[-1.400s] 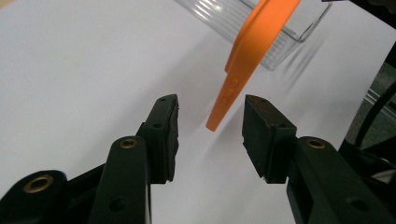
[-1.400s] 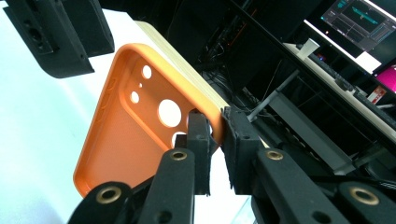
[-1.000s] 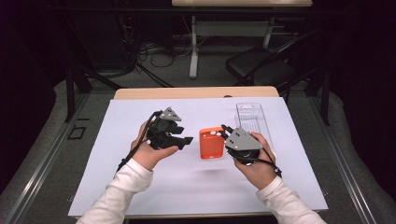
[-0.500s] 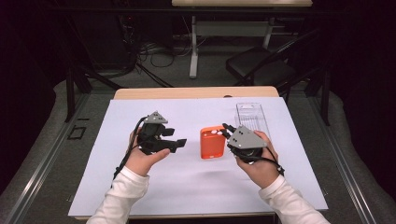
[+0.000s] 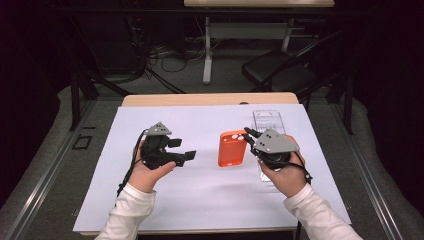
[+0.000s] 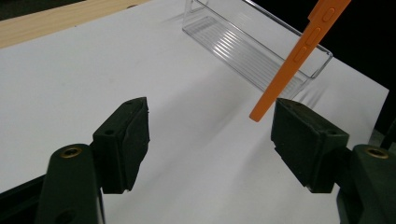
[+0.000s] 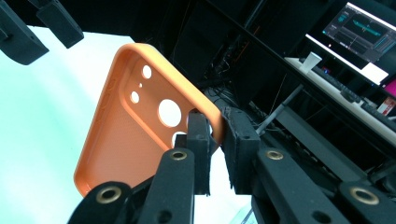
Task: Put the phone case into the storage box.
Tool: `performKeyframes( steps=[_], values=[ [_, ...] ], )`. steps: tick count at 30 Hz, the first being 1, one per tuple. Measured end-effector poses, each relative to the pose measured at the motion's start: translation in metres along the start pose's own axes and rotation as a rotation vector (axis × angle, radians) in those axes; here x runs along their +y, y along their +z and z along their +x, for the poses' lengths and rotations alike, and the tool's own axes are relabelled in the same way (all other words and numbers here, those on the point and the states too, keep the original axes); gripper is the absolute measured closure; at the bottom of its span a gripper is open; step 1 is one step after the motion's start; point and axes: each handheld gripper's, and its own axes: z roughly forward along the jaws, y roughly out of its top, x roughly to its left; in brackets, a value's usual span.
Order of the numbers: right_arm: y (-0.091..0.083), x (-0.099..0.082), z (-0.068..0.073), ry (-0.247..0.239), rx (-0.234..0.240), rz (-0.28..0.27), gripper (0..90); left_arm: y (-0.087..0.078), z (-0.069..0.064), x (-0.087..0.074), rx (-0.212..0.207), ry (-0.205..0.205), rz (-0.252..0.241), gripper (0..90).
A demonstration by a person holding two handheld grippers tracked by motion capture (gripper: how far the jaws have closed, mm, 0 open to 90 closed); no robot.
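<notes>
Phone case: an orange phone case (image 5: 231,148), held up off the white sheet (image 5: 210,200) by one edge; in the right gripper view (image 7: 140,121) its hollow inside and camera cut-outs face the lens.
Right gripper: the right gripper (image 5: 252,140) is clamped on the case's rim, one pad inside the shell and one outside, as the right gripper view shows (image 7: 217,140).
Clear tray: a clear tray (image 5: 267,122) lies on the sheet just behind the case, on its right-gripper side; in the left gripper view (image 6: 252,51) the case stands edge-on in front of it.
Left gripper: the left gripper (image 5: 182,150) hangs well apart from the case, on the side away from the tray; its jaws have just been opening, stand wide, and nothing is between them (image 6: 210,140).
Table: a wooden table (image 5: 210,99) shows beyond the sheet's far edge, past the tray.
</notes>
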Motion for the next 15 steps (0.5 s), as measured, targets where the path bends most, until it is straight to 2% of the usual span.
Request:
performKeyframes(
  steps=[7,11,15],
  values=[
    [0.0001,0.0041,-0.0051,-0.024,0.007,-0.016,81.6,-0.0005,0.0057,-0.0060,-0.011,-0.035,-0.001,22.2],
    [0.0016,0.0067,-0.0081,0.007,0.027,-0.025,81.6,-0.0013,0.0093,-0.0092,-0.016,-0.036,-0.001,19.6],
    [0.0032,0.0094,-0.0089,0.000,0.020,-0.036,81.6,-0.0024,0.0095,-0.0097,-0.030,-0.038,-0.009,16.9]
  ],
)
